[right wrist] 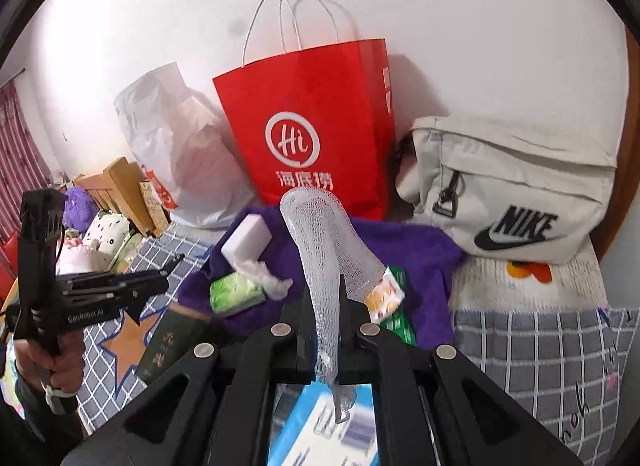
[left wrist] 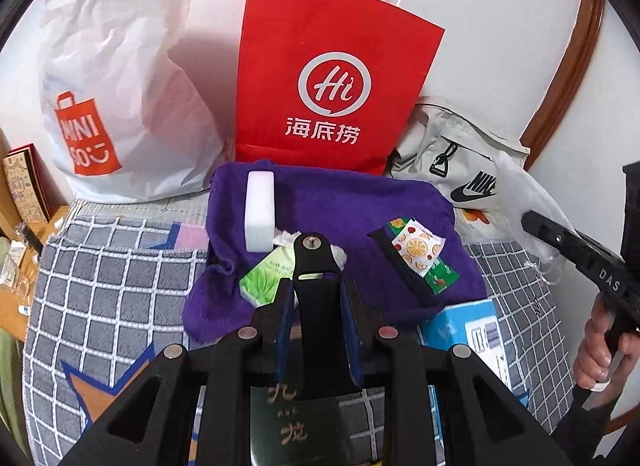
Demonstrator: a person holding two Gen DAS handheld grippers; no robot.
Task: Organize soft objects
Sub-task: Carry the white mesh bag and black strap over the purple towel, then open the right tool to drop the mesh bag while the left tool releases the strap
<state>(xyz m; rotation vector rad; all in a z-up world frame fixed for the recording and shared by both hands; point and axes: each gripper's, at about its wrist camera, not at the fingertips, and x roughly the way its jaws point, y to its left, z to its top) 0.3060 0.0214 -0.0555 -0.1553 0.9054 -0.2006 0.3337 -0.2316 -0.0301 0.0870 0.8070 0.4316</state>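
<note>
While the right gripper (right wrist: 338,306) fingers clamp the foam net (right wrist: 320,234), carry it steadily toward the red bag (right wrist: 308,113); left gripper (left wrist: 316,266) fingers clamp a black strap (left wrist: 314,266).

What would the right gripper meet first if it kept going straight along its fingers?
Probably the purple towel, near the orange-print packet. The right gripper is shut on a white mesh sleeve that sticks out ahead and would touch first. The red paper bag stands behind. Depth is unclear.
</note>
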